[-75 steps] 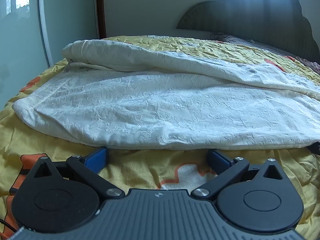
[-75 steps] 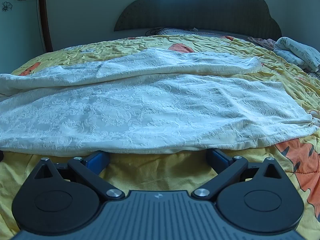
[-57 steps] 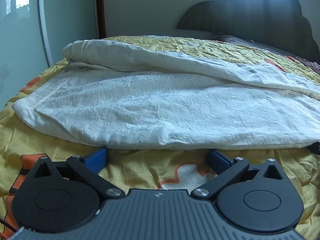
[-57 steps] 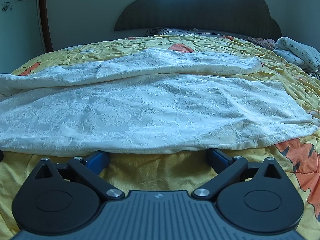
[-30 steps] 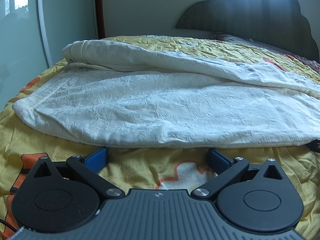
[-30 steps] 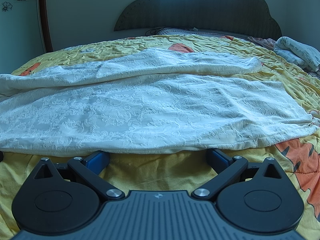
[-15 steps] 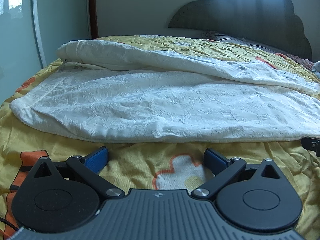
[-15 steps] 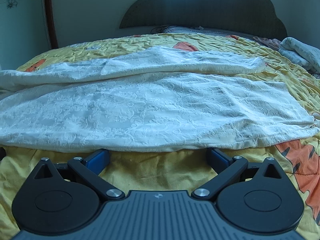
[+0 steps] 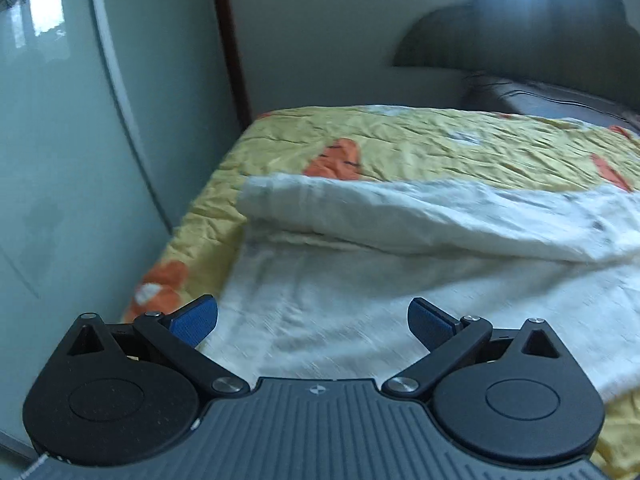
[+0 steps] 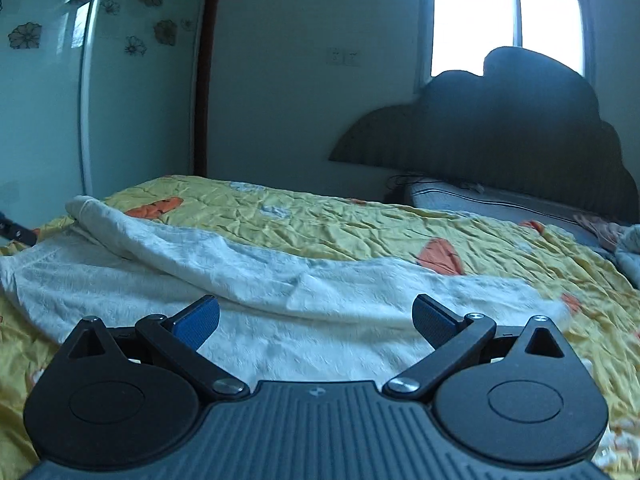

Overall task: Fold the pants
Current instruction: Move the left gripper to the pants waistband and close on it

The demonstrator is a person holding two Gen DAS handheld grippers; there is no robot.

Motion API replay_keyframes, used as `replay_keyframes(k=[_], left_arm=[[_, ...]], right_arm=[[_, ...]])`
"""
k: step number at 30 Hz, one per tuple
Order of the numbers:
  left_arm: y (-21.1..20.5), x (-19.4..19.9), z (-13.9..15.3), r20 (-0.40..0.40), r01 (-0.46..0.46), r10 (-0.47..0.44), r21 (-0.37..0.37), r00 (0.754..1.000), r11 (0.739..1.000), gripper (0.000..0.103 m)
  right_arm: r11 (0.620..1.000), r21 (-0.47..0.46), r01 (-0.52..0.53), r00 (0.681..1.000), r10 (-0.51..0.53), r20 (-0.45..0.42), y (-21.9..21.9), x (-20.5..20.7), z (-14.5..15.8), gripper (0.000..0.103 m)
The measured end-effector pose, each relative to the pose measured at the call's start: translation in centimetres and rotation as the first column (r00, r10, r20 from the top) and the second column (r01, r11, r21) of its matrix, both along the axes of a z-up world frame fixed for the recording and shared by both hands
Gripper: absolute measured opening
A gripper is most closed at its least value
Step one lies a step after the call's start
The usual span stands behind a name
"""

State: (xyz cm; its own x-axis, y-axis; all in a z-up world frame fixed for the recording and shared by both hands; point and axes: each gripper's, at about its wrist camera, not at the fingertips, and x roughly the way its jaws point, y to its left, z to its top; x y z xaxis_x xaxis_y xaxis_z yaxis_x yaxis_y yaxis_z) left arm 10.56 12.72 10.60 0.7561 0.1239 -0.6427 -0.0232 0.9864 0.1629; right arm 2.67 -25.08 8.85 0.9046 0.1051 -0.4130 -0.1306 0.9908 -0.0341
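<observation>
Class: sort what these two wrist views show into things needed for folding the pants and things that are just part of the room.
Belongs to the job:
white pants
left gripper, open
right gripper, open

Just lying about:
yellow bedspread
dark headboard
pillow
window

You've got white pants [image 9: 400, 280] under you, soft cloth with a raised, textured weave. The yellow bedspread [image 10: 360, 220] is thin, crinkled fabric. Your left gripper [image 9: 313, 322] is matt black plastic, ribbed on top, with bright metal pivots and blue pads [image 9: 196, 320]. The wardrobe door [image 9: 60, 160] looks glossy, glass-smooth.
</observation>
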Motion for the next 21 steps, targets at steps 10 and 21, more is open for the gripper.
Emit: replay_keyframes(k=[10,21], left_arm=[[3.5,7.4,0.0,-0.006,-0.120,0.119,-0.005,0.993,0.993,0.102],[6.1,8.3,-0.3,-0.008,-0.069,0.069,-0.133,0.998,0.989,0.102]], right_arm=[[0.983,-0.079,-0.167,0.986,0.169,0.017,5.7,5.6,2.1,0.103],[0.966,-0.064,-0.250,0.968,0.249,-0.012,8.4,9.3,3.6,0.103]])
